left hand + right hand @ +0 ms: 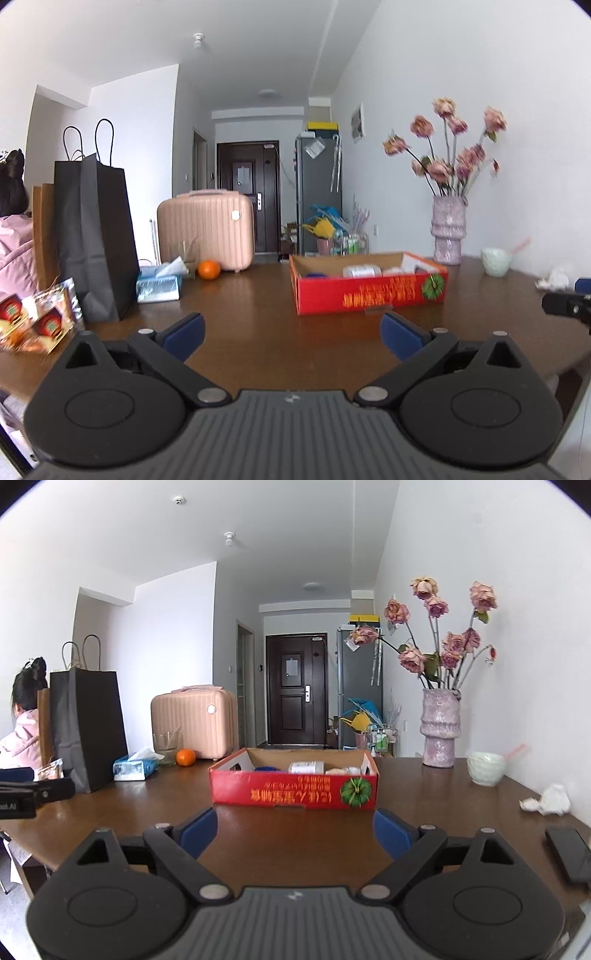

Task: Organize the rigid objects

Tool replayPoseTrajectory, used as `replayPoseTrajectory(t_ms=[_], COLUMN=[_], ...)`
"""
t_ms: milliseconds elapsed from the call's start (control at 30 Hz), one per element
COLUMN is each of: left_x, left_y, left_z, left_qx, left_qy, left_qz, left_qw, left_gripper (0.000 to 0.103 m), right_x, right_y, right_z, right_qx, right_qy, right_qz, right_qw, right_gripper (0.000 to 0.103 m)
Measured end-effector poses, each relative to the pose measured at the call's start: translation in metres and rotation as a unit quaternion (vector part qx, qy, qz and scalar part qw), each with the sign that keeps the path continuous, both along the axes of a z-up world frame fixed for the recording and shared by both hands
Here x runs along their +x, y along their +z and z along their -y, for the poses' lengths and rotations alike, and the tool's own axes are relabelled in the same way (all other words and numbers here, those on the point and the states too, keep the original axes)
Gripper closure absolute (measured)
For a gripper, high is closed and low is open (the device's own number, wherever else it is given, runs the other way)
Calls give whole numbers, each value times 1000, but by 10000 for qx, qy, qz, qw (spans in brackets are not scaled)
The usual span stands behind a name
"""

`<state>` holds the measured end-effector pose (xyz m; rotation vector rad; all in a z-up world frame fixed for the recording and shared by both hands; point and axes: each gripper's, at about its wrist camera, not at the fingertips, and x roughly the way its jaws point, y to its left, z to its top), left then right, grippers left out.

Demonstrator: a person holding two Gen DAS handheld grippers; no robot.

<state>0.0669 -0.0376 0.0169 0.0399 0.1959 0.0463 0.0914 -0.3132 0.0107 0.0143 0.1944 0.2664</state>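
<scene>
Left wrist view: my left gripper (291,334) has its blue-padded tongs spread wide with nothing between them, hovering over the bare brown table (258,332). The red cardboard box (369,293) sits at about one o'clock, well apart from the tips, open side up; a white bottle (362,271) lies inside with other items I cannot identify. At ten o'clock stand a black paper bag (94,240), a tissue pack (159,286) and an orange (209,268).

Right wrist view: my right gripper (293,834) is likewise spread and empty, with the box at twelve o'clock, near the tips but not touching. A pale bowl (485,768) and crumpled tissue (546,800) lie at two o'clock, a dark phone (570,853) at three.

I judge both tools are held low and open to approach the box as the collecting point.
</scene>
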Motion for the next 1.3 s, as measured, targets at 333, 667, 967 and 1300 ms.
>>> replayPoseTrajectory(t_ms=[333,667,967,1300], left_x=[-20,-31,-34,-35], left_y=[3,17,18,18], left_z=[-2,-11,-6,-6], left_qx=[-599,-621,-452,-426], left_qy=[-145,-123,-113,-180], left_qz=[-111,140,215,226], left_qw=[9980,9979,9987,9987], left_gripper=[0,0,0,0], right_x=[-65,-69,-67,-68], right_y=[-26,7,6,5], right_z=[-18,-17,-15,-18], right_qx=[-394,-79,-42,-103], right_qy=[14,138,51,107], right_qz=[-112,90,92,89], right_qw=[9992,9998,9999,9998], right_gripper=[4,0,0,0])
